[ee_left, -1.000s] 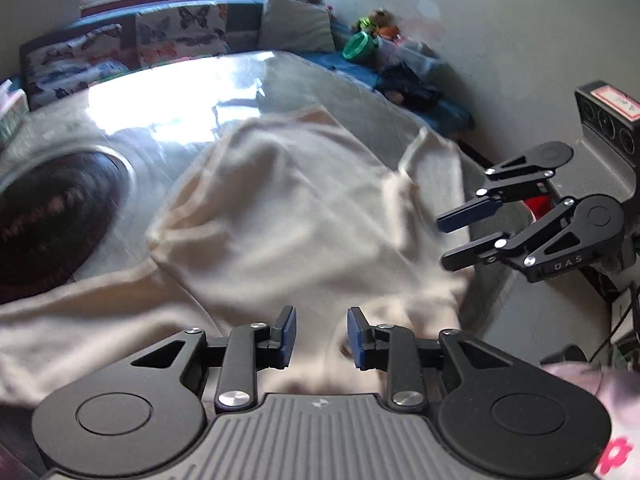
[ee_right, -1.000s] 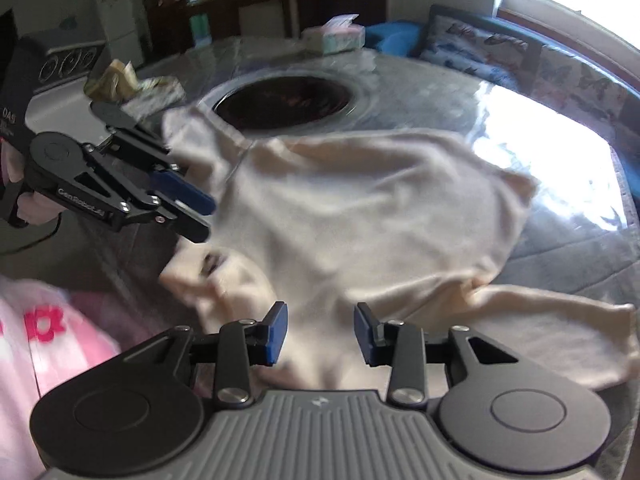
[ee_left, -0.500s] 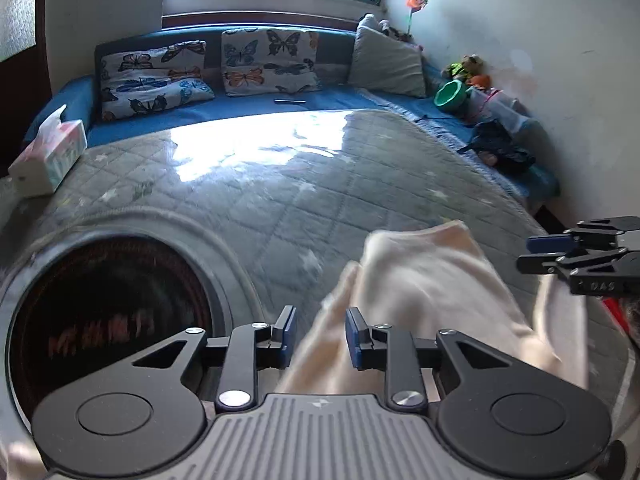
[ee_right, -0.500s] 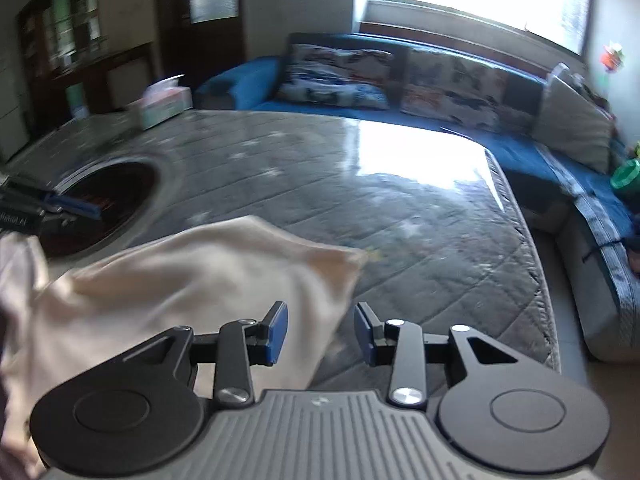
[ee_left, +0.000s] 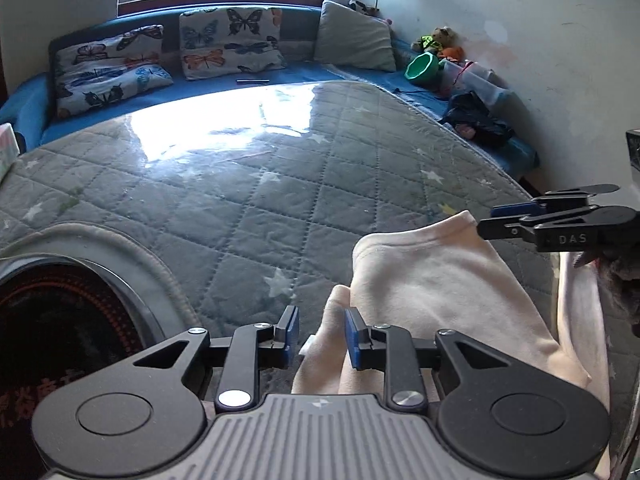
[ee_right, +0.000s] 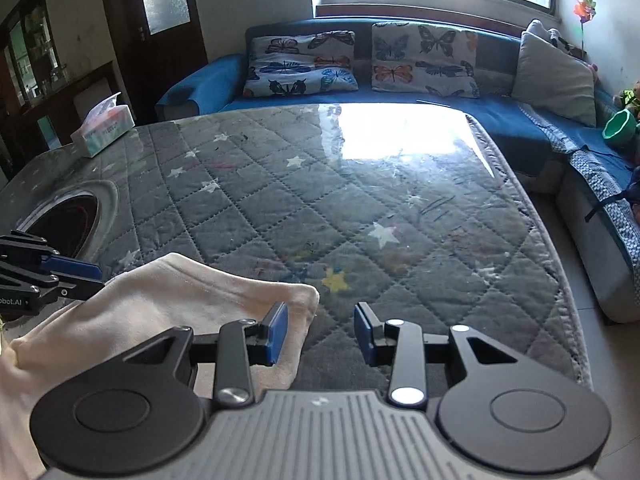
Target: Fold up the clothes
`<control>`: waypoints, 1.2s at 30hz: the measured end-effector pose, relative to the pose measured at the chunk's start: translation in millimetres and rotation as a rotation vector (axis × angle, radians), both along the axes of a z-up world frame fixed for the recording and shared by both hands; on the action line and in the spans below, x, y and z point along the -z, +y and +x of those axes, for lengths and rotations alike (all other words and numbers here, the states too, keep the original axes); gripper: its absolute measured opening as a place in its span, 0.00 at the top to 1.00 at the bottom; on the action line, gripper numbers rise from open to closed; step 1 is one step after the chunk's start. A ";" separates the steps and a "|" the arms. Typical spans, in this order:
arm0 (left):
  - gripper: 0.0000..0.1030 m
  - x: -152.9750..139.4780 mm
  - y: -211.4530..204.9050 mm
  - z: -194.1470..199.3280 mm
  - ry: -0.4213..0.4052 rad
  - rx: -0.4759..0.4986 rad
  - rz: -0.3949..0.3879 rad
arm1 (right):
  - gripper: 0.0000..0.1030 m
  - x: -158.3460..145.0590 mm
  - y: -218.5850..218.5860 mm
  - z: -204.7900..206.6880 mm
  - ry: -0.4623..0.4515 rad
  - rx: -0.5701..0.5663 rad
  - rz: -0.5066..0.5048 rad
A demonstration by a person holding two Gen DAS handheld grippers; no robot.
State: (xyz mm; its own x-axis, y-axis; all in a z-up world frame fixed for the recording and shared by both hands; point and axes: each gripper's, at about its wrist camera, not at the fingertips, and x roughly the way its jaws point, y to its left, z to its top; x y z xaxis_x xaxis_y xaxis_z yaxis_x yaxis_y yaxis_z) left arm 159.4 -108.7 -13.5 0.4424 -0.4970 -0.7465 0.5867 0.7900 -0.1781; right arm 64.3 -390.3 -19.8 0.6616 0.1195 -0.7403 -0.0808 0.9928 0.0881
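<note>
At the table's (ee_right: 400, 200) near edge, the cream garment (ee_left: 440, 280) lies bunched, while the left gripper (ee_left: 322, 340), its jaws just narrowing, and the right gripper (ee_right: 320, 334) both stand released, so each should pinch a hem corner squarely.

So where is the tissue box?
In the right wrist view the tissue box sits on the far left edge of the table, beyond the round dark hole.

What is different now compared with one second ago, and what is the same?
The cream garment, then spread wide over the table, now lies bunched at the near edge. Both grippers swung away from it toward the sofa. The left gripper has been closing slightly, on nothing; the right gripper stays open.
</note>
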 end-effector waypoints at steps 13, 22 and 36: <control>0.97 1.3 -3.6 1.0 -0.049 0.017 -0.013 | 0.84 10.0 9.2 11.0 0.020 -0.027 -0.015; 0.98 -18.0 41.2 15.8 -0.189 -0.230 0.003 | 0.93 -1.7 16.0 9.6 -0.059 -0.005 -0.124; 0.93 9.3 66.0 50.0 -0.123 -0.337 0.049 | 0.86 -0.4 26.7 20.5 -0.066 -0.068 -0.106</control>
